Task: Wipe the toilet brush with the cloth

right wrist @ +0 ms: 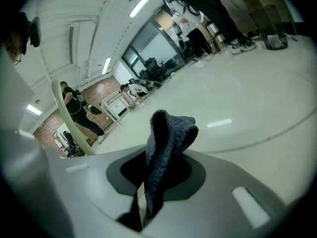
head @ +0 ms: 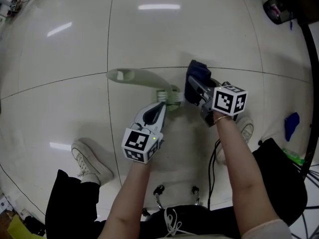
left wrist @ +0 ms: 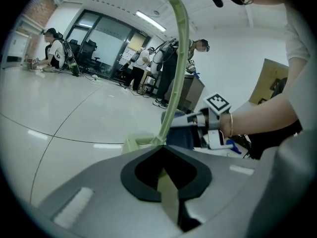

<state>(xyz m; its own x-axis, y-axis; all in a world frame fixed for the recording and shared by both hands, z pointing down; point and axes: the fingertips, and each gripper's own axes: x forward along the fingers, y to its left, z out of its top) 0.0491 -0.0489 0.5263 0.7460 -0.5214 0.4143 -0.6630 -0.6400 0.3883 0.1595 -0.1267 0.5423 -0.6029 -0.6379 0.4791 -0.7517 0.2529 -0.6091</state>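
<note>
We hold the toilet brush in the left gripper, above the white tiled floor and close to where two dark floor seams cross. The jaws of that gripper are closed on the pale green neck of the brush, right beside its bristled head. In the left gripper view a thin green strip sits pinched between them.

From above, the long axis of the brush runs from the bristled head at the middle of the picture up and to our left. The broad end of its handle points left and away from us. In the left gripper view the handle climbs out of the jaws in a gentle curve, up toward the ceiling lights.

The right gripper is clamped on the cloth, a dark blue towel whose folded bulk stands up out of the jaws. From above, the cloth hangs just to the right of the bristled head. We cannot tell whether the two touch. The two grippers point toward each other's load, with their marker cubes nearest us.

Below them on the floor are our two white sneakers, one to each side, and a dark cable trails by the right one. A small blue object lies on the floor toward the right edge. Several people are in the background of the left gripper view.
</note>
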